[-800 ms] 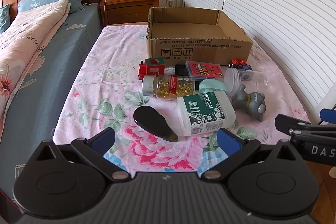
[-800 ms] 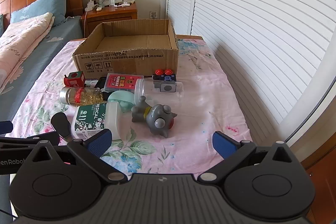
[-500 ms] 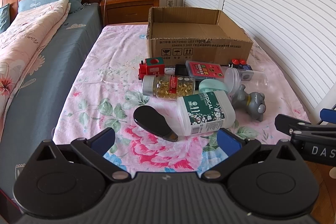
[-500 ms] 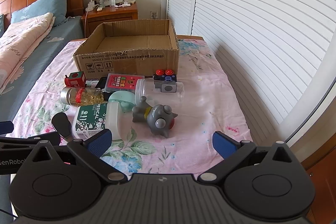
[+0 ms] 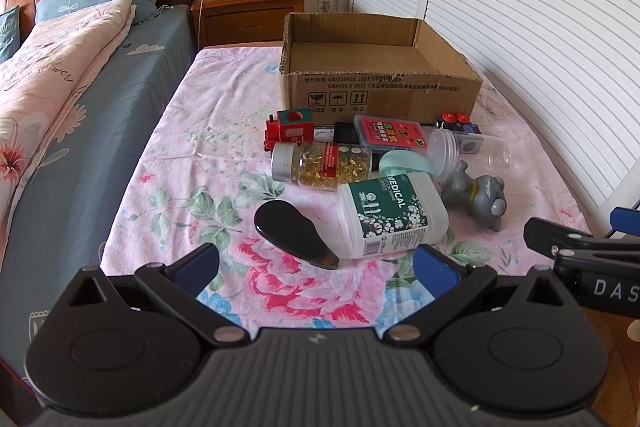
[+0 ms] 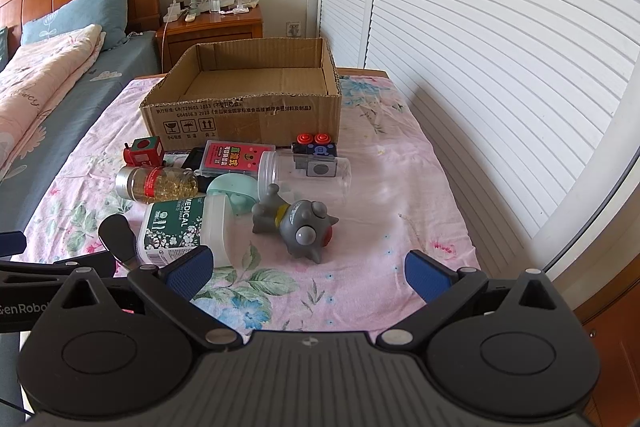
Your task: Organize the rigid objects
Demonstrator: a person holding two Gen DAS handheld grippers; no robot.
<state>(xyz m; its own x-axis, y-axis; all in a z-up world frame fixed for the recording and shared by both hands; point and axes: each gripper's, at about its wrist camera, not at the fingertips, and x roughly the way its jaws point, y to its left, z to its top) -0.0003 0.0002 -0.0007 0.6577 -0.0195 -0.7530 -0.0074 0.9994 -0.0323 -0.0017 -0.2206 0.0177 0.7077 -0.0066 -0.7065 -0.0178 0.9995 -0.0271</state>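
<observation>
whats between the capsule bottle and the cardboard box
In the left wrist view, a red toy train and a red card case lie between the capsule bottle and the cardboard box.

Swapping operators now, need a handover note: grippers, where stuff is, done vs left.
Left gripper: open, empty, short of the pile.
Right gripper: open, empty, also hovering short.
Cardboard box: at the far end of the floral sheet, nothing visible inside.
In front of it, loose: capsule bottle, MEDICAL bottle, black oval case, grey toy, clear jar, red toy train.
Done: nothing. Left: everything.
</observation>
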